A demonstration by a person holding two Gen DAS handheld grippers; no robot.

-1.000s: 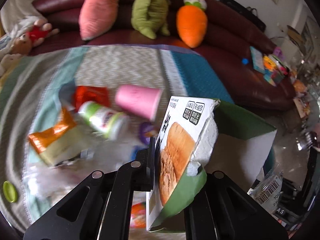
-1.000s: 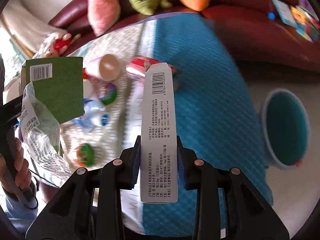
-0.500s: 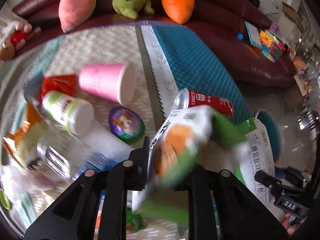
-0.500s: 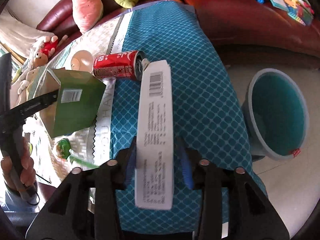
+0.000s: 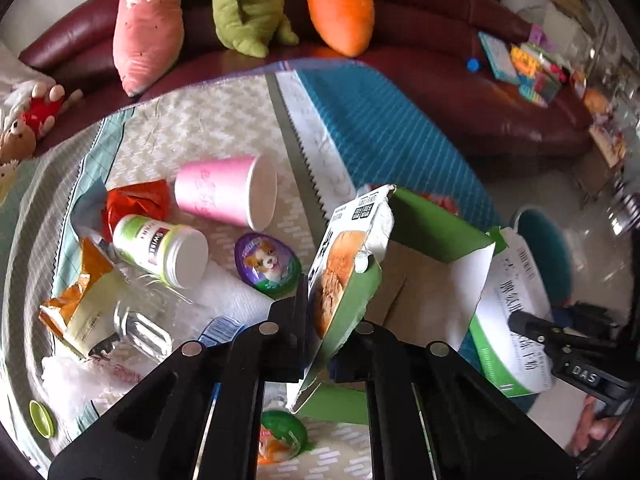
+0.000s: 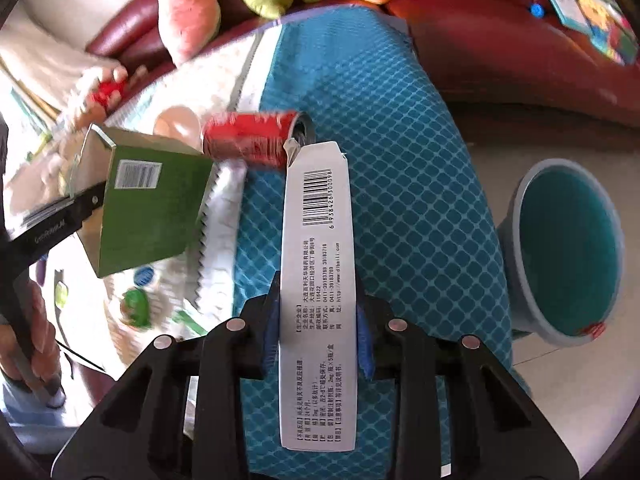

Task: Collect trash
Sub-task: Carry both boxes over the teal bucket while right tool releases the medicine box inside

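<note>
Both grippers clamped: left gripper [image 5: 318, 330] on green carton [image 5: 344, 276], right gripper [image 6: 318, 334] on white medicine box [image 6: 318, 280], jaws just closing. Carry level over teal bin [image 6: 568, 256]; release above its mouth.

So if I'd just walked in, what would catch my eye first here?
Probably the two boxes pinched in black grippers: a torn green food box in the left gripper and a long white carton with a barcode in the right gripper. Behind them, litter is strewn over the patterned cloth: a tipped pink cup, a red can. A teal bin waits on the floor to the right.
</note>
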